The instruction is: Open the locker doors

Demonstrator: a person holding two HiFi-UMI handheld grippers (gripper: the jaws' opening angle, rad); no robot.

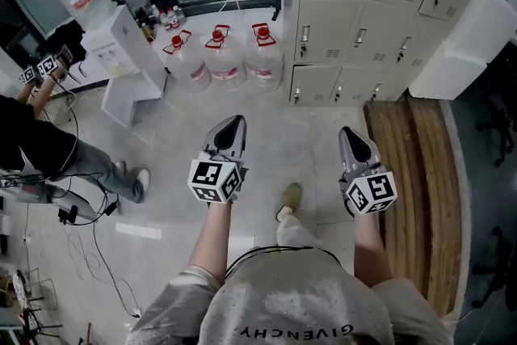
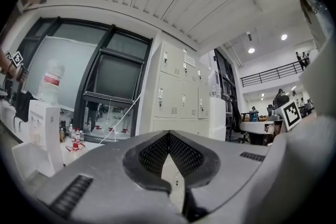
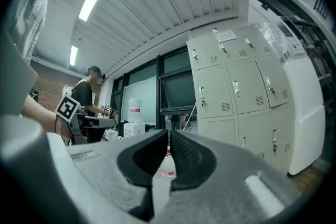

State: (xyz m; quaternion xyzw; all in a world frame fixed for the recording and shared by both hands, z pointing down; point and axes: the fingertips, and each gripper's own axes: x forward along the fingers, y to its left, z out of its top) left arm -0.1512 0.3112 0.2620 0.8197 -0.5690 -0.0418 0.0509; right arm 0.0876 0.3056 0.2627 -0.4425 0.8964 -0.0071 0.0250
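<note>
Left gripper (image 1: 235, 120): grey and wedge-shaped, with ribbed black jaws pressed together at the tips and nothing between them.
Right gripper (image 1: 348, 131): same build, jaws closed to a hairline slit, empty.
Floor (image 1: 275, 133): pale, smooth, faintly glossy.
Planks (image 1: 412, 166): a curved strip of wooden boards lying at the right.
Water jugs (image 1: 220, 54): three clear round plastic ones with red caps, standing on the floor left of the lockers.
Lockers (image 1: 355, 28): pale metal with flat rectangular doors, slotted vents and upright handles, every door closed, well ahead of both grippers.
</note>
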